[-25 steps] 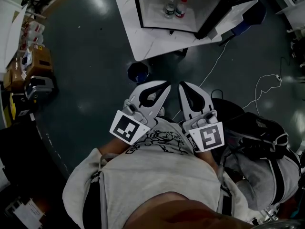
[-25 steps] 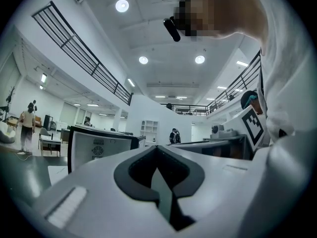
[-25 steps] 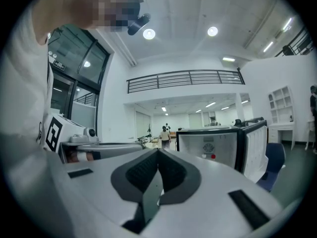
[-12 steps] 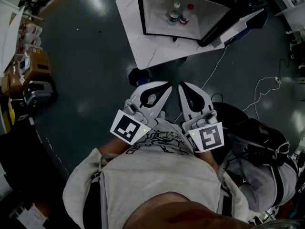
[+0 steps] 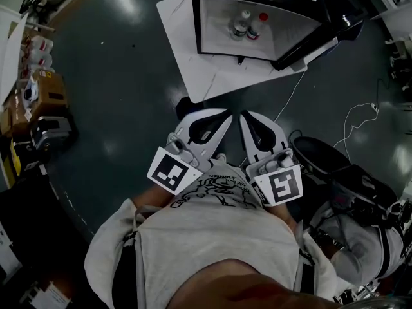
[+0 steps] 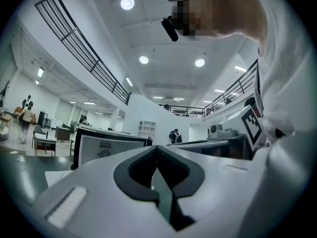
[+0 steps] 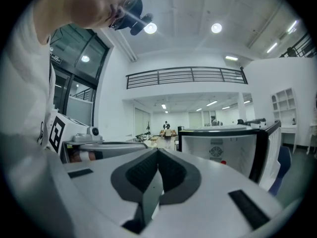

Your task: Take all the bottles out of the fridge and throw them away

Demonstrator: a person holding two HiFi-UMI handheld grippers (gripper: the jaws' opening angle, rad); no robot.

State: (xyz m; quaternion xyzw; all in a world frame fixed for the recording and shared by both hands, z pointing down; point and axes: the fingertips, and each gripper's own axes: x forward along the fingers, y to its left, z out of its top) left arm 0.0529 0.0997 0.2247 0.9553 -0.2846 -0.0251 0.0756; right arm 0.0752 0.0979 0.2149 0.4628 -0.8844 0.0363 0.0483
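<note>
The small black fridge (image 5: 257, 5) stands open on a white board, its door (image 5: 315, 34) swung out to the right. Two bottles stand inside: a clear one with a white cap (image 5: 241, 24) and one with a red cap (image 5: 257, 26). My left gripper (image 5: 226, 114) and right gripper (image 5: 243, 114) are held side by side close to my chest, well short of the fridge, both shut and empty. Past the shut left gripper (image 6: 157, 148) I see the fridge (image 6: 109, 148). Past the shut right gripper (image 7: 157, 151) I see its white interior (image 7: 223, 150).
A white board (image 5: 193, 63) lies on the dark floor under the fridge. A black round bin (image 5: 318, 156) sits right of my grippers, with a white cable (image 5: 360, 111) beyond it. Boxes and clutter (image 5: 45, 89) line the left edge. A dark bag (image 5: 360, 198) lies at lower right.
The fridge has slid lower and rightward in the head view, showing more of its top. Both grippers stay shut in the same place at my chest.
</note>
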